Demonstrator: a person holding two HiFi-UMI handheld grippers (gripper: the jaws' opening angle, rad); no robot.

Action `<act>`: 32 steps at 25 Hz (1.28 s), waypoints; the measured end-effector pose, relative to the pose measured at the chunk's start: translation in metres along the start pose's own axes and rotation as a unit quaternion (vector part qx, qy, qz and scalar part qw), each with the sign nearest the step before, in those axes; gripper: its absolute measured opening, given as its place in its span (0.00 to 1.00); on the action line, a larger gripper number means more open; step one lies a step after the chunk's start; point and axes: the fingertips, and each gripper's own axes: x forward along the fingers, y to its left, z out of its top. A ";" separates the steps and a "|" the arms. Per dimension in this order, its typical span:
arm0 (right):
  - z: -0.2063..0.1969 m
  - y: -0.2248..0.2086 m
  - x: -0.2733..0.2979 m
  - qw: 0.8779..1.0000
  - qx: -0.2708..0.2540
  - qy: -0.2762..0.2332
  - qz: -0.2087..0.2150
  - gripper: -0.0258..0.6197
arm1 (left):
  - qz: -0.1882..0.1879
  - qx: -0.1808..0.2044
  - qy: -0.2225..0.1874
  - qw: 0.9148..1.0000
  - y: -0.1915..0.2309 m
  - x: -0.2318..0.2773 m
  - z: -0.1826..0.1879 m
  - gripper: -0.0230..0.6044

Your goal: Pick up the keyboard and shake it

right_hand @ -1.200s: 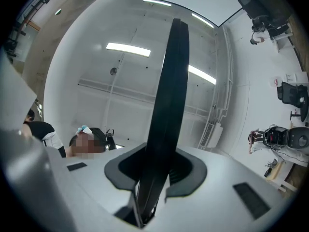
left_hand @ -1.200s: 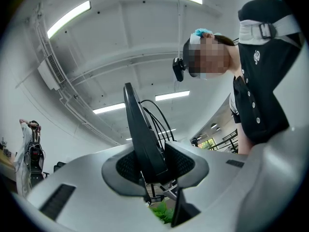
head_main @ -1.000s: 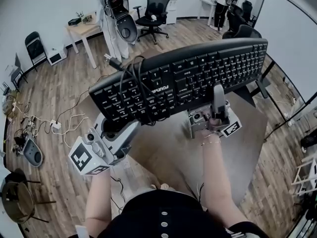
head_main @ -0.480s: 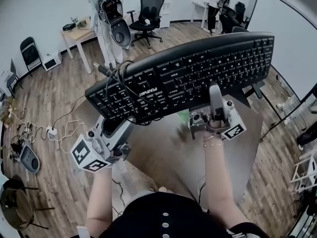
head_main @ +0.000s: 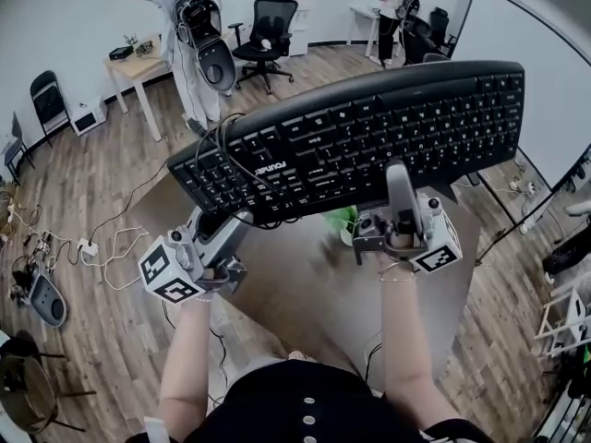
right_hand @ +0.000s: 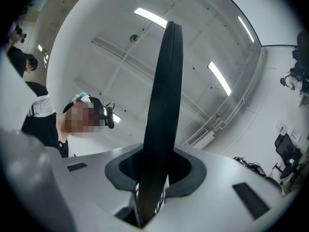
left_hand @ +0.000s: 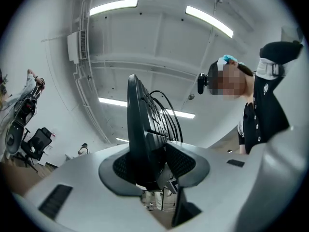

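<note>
**Keyboard position.** The black keyboard (head_main: 369,127) is hanging in the air above the brown table (head_main: 305,293), clear of it. Keys are facing the head cam. The long axis is tilting: left end lower, right end higher. Its cable (head_main: 242,169) is looping in several turns round the left end.

**L gripper** (head_main: 220,229). It is clamping the near edge at the left end, below the cable loops, and pointing upward. In the left gripper view the keyboard is standing edge-on btwn the jaws, w/ both pads (left_hand: 181,161) pressing on it and the gap narrow.

**R gripper** (head_main: 403,192). It is clamping the near edge right of centre, w/ one finger lying over the keys. In the right gripper view the keyboard is rising as a thin dark slab btwn the pads (right_hand: 184,171), jaws narrow and closed on it.

**Bkgd.** An office chair (head_main: 268,26) and a wooden desk (head_main: 138,63) are standing on the floor, and two people are standing at the far wall.
</note>
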 end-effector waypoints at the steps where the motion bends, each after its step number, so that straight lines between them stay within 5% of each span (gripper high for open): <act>1: 0.000 0.001 0.001 1.000 -0.006 0.004 -0.001 0.19 | -0.002 -0.005 -0.002 1.000 0.002 0.001 -0.001 0.28; 20: 0.003 0.021 0.004 0.998 -0.055 0.036 -0.016 0.19 | -0.041 -0.087 -0.005 0.995 0.014 0.007 -0.013 0.30; 32: 0.006 0.024 0.005 0.998 -0.059 0.034 0.001 0.18 | -0.052 -0.100 0.002 0.994 0.019 0.015 -0.016 0.31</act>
